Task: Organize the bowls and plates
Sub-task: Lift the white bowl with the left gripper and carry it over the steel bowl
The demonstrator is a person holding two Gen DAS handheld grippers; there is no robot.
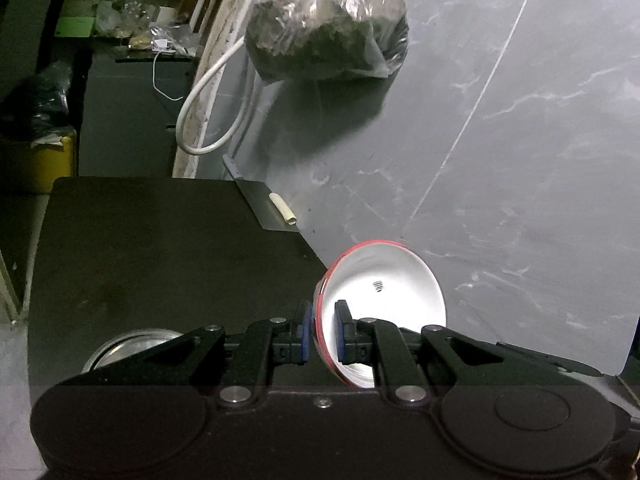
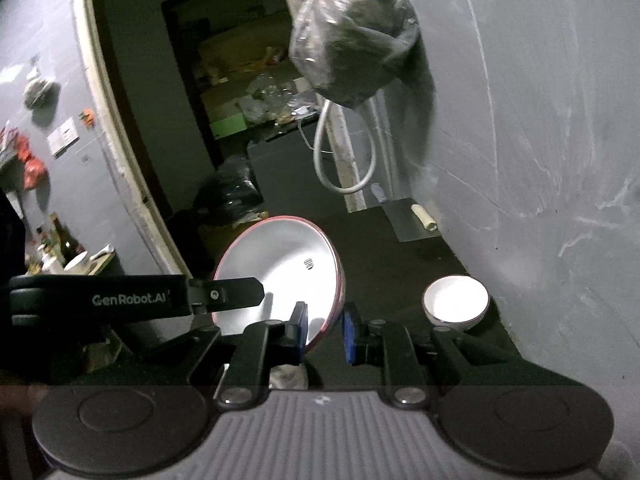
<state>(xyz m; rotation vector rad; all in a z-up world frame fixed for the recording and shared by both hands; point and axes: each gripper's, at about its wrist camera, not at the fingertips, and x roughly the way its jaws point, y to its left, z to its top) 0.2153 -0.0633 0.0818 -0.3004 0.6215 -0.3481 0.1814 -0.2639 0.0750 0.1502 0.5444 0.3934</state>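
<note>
My left tool (image 1: 323, 332) pinches the rim of the red-edged bowl (image 1: 384, 292), one pad inside and one outside, low and centre in the left wrist view, held off the dark counter (image 1: 160, 260). The bowl is tipped on edge, mouth facing right toward the grey wall (image 1: 520, 160); being round, it has no long axis. My right tool (image 2: 325, 330) is spread, straddling the same bowl's (image 2: 280, 264) far rim without clamping. I'd close the right squarely on the rim before easing the left off. A small white bowl (image 2: 456, 300) sits upright at the right, beside the wall.
</note>
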